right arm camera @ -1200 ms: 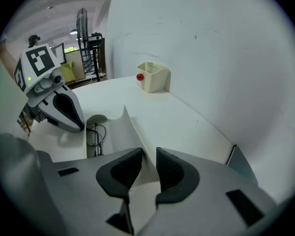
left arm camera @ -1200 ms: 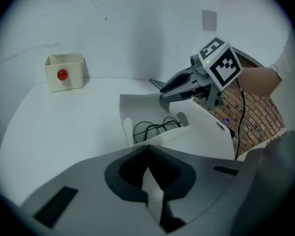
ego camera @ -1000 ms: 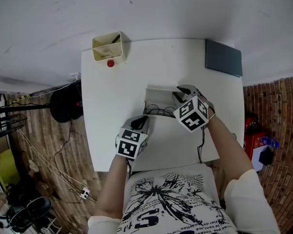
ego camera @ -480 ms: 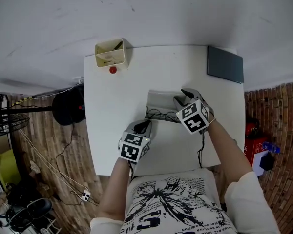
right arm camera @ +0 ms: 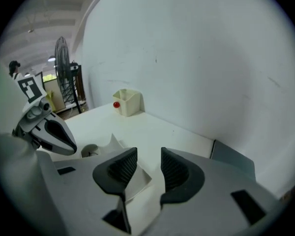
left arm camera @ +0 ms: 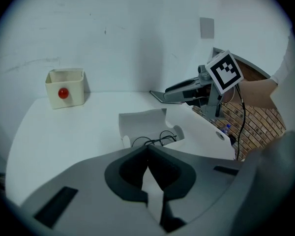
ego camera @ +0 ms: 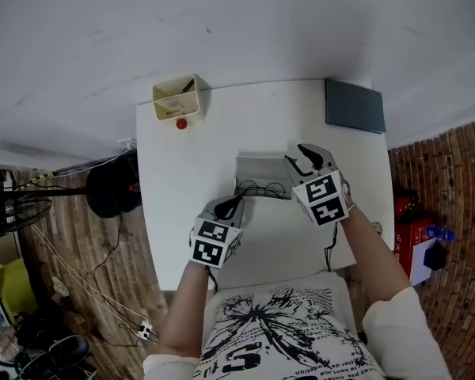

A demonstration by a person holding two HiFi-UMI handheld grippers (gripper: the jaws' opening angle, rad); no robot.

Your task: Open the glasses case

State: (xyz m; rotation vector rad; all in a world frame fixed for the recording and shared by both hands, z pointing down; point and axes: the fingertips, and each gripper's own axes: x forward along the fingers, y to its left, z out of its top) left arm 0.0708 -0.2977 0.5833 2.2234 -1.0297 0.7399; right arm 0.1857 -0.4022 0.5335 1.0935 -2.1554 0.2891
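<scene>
Jaws of the right gripper (right arm camera: 148,163) stand a narrow gap apart with nothing pressed between the ribbed pads; a white corner of the glasses case (right arm camera: 137,180) shows just behind one jaw. From the head view this gripper hangs over the right end of the case's raised lid. The left gripper (left arm camera: 147,149) has its jaws closed tip to tip on nothing and hovers near the front edge of the case. The white glasses case (ego camera: 261,167) lies open near the middle of the white table (ego camera: 182,165), and thin wire-rimmed glasses (ego camera: 261,188) rest inside. A cream box (ego camera: 176,97) with a red dot stands at the far left corner, and a dark grey pad (ego camera: 355,107) lies at the far right.
</scene>
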